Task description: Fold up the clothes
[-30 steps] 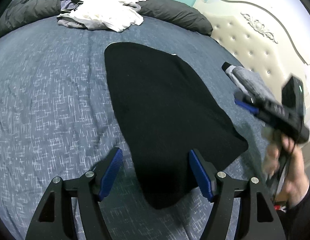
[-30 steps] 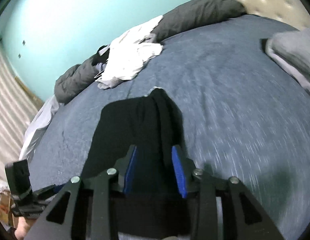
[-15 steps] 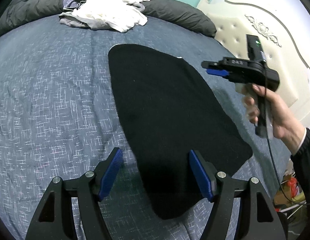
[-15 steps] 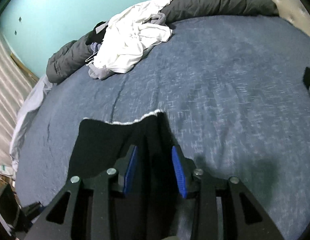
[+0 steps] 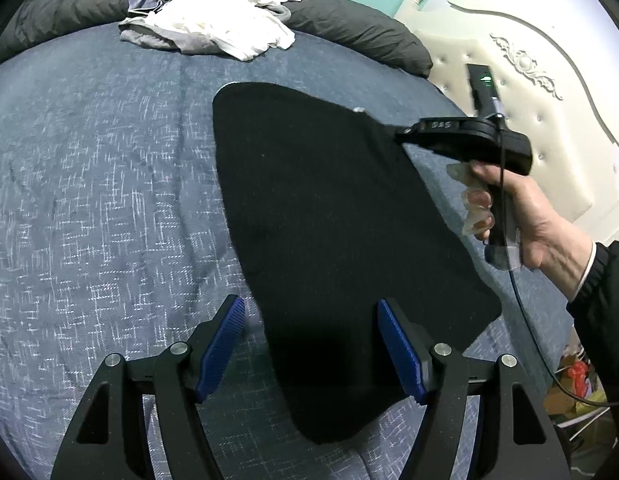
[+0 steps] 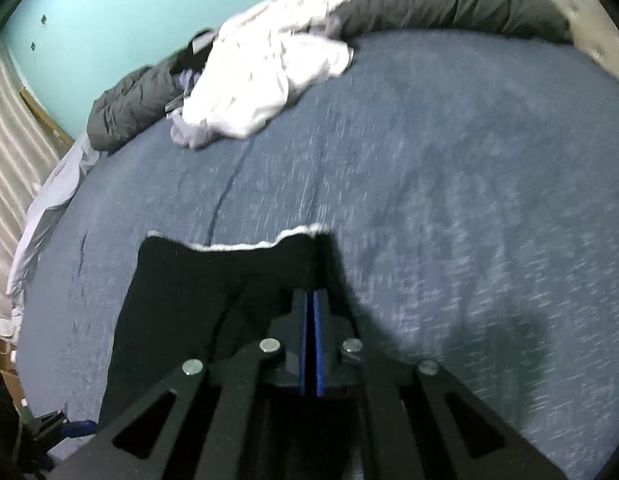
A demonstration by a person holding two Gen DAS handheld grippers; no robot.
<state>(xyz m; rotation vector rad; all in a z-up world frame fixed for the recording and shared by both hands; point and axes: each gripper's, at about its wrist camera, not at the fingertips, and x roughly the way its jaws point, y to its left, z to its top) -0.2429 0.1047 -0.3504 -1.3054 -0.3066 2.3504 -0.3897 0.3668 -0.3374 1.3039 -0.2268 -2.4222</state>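
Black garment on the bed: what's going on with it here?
A person is folding a black garment laid flat on a blue bedspread, using two handheld tools. The right tool has its jaws shut at the garment's far right edge, apparently pinching it. The left tool hangs open over the near end, gripping nothing. A pile of white clothes waits by the dark pillows.
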